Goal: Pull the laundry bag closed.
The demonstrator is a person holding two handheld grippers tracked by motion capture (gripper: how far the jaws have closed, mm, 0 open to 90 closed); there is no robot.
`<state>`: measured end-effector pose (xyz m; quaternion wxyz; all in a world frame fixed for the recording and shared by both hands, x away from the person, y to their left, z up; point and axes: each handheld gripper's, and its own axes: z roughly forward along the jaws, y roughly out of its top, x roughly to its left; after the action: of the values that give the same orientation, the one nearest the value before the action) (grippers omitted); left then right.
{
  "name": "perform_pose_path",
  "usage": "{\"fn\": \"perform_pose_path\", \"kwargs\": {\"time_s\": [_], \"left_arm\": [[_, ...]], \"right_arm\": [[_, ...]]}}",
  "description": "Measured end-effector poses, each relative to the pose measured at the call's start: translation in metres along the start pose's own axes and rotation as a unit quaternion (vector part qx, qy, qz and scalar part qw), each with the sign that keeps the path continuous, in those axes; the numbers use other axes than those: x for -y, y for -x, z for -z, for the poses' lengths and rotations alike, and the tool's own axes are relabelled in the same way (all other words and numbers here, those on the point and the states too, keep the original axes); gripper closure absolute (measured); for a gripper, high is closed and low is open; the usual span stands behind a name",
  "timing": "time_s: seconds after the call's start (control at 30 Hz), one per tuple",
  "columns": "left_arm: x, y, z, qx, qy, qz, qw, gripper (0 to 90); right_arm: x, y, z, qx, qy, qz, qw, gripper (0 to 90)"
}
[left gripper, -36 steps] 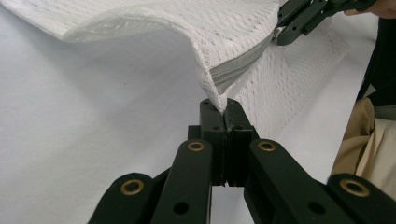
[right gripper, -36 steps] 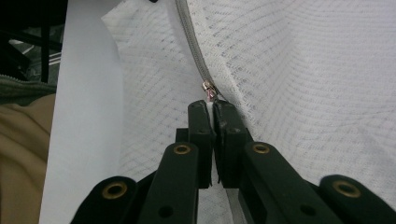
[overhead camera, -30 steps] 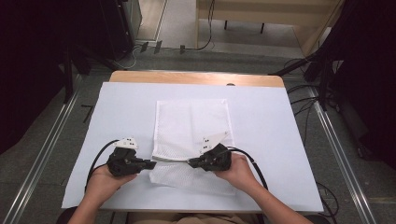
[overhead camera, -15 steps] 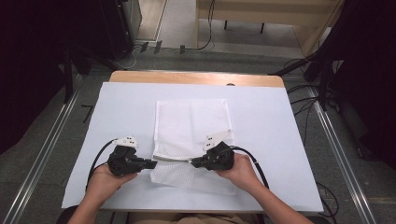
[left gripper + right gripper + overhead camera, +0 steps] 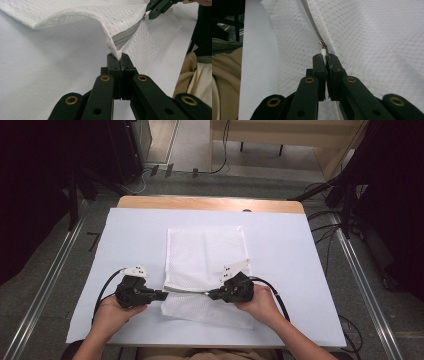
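Observation:
A white mesh bag (image 5: 207, 252) lies flat in the middle of the white-covered table (image 5: 300, 270), its near edge lifted off the surface. Along that near edge runs a grey zip (image 5: 125, 35). My left gripper (image 5: 165, 295) is shut on the bag's corner (image 5: 117, 51) at the zip's end. My right gripper (image 5: 210, 295) faces it from the right and is shut on the white zip pull (image 5: 323, 51), with the grey zip (image 5: 312, 22) running away from the pull. In the left gripper view the right gripper (image 5: 150, 13) shows at the upper right, on the zip line.
A bare wooden strip (image 5: 210, 202) marks the table's far edge. Metal rails (image 5: 360, 270) run down both sides, with cables on the floor (image 5: 330, 215) beyond. The person's beige clothing (image 5: 197, 75) sits close behind the near edge.
My right gripper has edged a little to the right with the zip pull in it. The left gripper has stayed where it was, still holding the corner.

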<state>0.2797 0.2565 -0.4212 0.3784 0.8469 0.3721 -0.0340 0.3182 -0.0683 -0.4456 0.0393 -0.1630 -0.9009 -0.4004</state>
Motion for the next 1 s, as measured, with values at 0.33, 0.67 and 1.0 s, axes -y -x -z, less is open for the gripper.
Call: {"fn": "perform_pose_path", "kwargs": {"time_s": [0.33,0.67,1.0], "left_arm": [[0.000,-0.001,0.001,0.000,0.002,0.006,1.0000,90.0],[0.000,-0.001,0.001,0.005,0.005,0.002,1.0000,90.0],[0.002,-0.004,0.003,0.004,0.006,0.008,0.9999,90.0]], "right_arm": [[0.007,0.001,0.010,0.007,-0.005,0.005,0.9999,88.2],[0.018,0.006,0.026,0.004,0.003,0.001,1.0000,88.2],[0.027,0.009,0.036,0.004,-0.003,-0.004,1.0000,88.2]]}}
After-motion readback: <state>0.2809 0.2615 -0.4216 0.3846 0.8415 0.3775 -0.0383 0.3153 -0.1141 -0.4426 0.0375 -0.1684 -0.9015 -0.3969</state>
